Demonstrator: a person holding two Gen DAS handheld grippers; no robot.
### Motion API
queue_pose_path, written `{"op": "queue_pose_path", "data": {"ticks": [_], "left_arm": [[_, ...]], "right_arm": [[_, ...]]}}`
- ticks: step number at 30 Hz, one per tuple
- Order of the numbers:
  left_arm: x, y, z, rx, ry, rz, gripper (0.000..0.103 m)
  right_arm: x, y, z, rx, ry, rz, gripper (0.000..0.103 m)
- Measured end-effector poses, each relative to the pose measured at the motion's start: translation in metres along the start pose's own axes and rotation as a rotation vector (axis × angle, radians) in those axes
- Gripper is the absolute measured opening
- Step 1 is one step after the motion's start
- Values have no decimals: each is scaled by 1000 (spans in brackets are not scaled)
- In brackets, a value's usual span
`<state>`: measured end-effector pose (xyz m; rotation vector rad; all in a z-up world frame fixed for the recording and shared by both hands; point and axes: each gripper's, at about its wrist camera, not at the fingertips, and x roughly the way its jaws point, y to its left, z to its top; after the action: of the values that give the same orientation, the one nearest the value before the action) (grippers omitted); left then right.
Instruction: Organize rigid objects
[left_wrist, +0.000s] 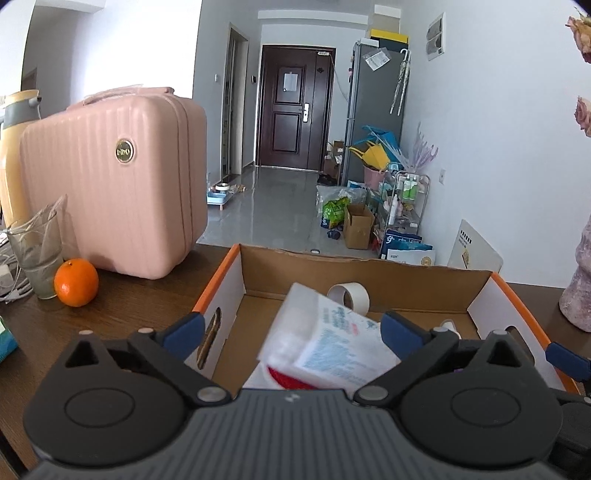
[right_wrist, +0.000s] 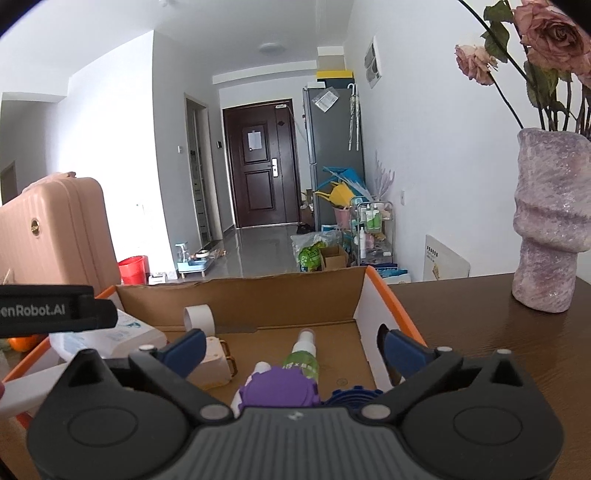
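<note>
An open cardboard box (left_wrist: 369, 269) with an orange rim stands on the wooden table. In the left wrist view a white printed pack (left_wrist: 332, 339) lies tilted inside it, between the wide-apart fingers of my left gripper (left_wrist: 293, 328), which is open; the left pad stands clear of the pack. A roll of tape (left_wrist: 349, 297) rests by the back wall. My right gripper (right_wrist: 293, 349) is open over the box's right half, above a green spray bottle (right_wrist: 304, 360), a purple-capped item (right_wrist: 277, 391), a blue cap (right_wrist: 351, 398) and a beige piece with a gold clasp (right_wrist: 216, 363).
A pink hard case (left_wrist: 118, 177), an orange (left_wrist: 76, 282), a glass cup (left_wrist: 37, 247) and a yellow flask (left_wrist: 14, 147) stand left of the box. A mauve vase (right_wrist: 550, 225) with dried roses stands on the right. The table's far edge lies just behind the box.
</note>
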<state>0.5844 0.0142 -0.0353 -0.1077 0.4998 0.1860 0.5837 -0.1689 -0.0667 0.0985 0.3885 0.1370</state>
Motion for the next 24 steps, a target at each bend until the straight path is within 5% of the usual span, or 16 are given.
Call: {"op": "queue_pose_path", "data": {"ticks": [11,24], "left_arm": [[-28,0,1,9,-55,-17,103],[-119,10,-17,50,-128,-38,103]], "right_arm": [[-17,-2,1,-5,-33,-11,103],[-105,-3,-9,-9,-98,-26,103]]}}
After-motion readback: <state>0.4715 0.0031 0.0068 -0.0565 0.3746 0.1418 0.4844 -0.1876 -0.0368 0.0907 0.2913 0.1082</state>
